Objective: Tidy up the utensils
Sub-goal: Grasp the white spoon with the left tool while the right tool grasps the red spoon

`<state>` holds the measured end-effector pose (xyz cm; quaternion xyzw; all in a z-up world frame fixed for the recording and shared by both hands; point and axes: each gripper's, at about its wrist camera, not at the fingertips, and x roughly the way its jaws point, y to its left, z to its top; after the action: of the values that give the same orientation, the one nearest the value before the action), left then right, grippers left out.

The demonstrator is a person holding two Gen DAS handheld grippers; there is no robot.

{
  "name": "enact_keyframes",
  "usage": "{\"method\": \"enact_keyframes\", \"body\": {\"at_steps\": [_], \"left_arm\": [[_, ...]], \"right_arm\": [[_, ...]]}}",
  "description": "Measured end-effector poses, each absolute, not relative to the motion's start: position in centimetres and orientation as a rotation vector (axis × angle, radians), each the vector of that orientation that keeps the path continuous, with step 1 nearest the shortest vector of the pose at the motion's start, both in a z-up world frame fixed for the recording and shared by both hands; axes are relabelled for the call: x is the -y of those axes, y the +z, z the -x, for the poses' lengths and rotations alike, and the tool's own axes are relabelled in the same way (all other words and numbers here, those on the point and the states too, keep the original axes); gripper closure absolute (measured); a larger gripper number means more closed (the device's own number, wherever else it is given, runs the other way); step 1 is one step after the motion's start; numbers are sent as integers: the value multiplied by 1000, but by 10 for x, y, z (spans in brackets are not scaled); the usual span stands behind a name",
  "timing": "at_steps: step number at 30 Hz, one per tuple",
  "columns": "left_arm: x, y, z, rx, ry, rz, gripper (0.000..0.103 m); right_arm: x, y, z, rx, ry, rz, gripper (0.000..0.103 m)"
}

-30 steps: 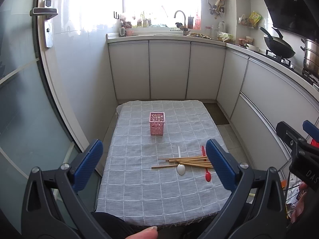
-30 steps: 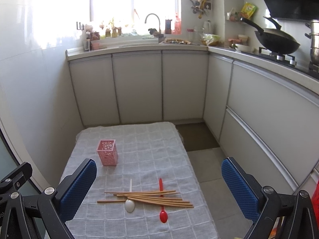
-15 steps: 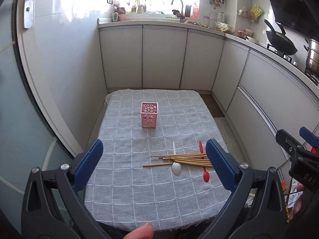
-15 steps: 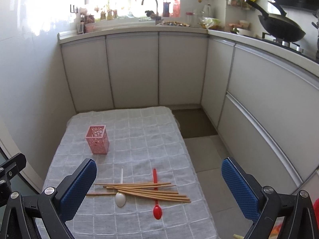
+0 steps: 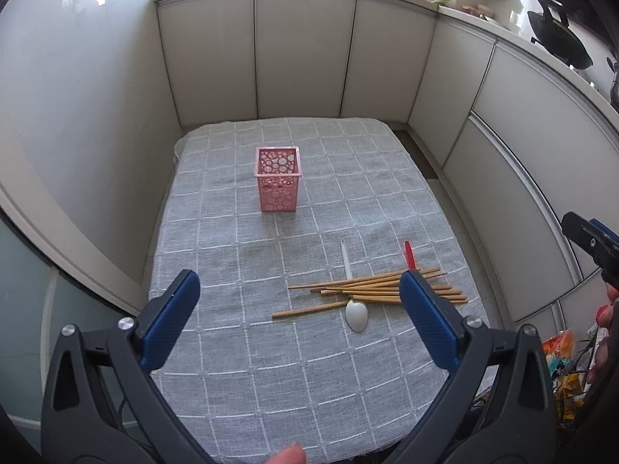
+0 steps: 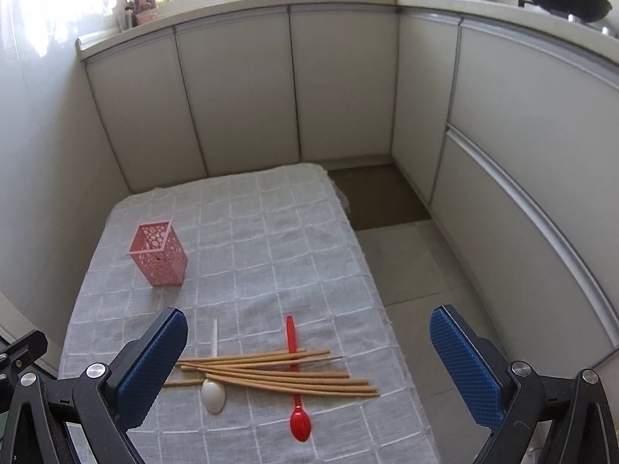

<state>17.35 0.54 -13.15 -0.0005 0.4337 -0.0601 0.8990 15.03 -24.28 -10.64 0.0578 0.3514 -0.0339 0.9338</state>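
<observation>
Nothing's blocking me here, just white kitchen cabinets (image 6: 340,89) around a table with a grey checked cloth (image 5: 247,371). Chopsticks (image 6: 278,373) lie in a loose wooden pile near my edge, crossing over a white spoon (image 6: 213,394) and a red spoon (image 6: 300,423). The pink cut-out holder (image 5: 277,183) stands upright farther back; I can't see anything in it. My left gripper (image 5: 298,319) and right gripper (image 6: 309,363) both hover spread wide, holding nothing.

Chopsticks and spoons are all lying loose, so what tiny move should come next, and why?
Probably lower the open right gripper onto the chopsticks: they lie right below it across both spoons, and the pink holder looks empty.
</observation>
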Motion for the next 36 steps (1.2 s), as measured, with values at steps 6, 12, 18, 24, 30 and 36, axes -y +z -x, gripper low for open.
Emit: {"method": "enact_keyframes", "body": {"at_steps": [6,12,18,24,30,36], "left_arm": [[26,-183,-217,-1019,-270,-92,1],[66,-238,-255,-1124,-388,-191,12],[77,-281,-292,-1207,-395,-202,28],[72,-316,-335,-1287,-369,-37,50],[83,-338,-360,-1302,-316,-53,62],[102,-342,-362,-1321,-257,-163,67]], "right_arm": [[257,-154,-193,-870,-78,-159,0],[282,-208,-218,-998,-98,-235,0],[297,-249,-239,-1091,-109,-287,0],[293,-272,-268,-1160,-53,-286,1],[281,-289,-299,-1188,28,-312,9],[274,-317,-326,-1244,59,-347,16]]}}
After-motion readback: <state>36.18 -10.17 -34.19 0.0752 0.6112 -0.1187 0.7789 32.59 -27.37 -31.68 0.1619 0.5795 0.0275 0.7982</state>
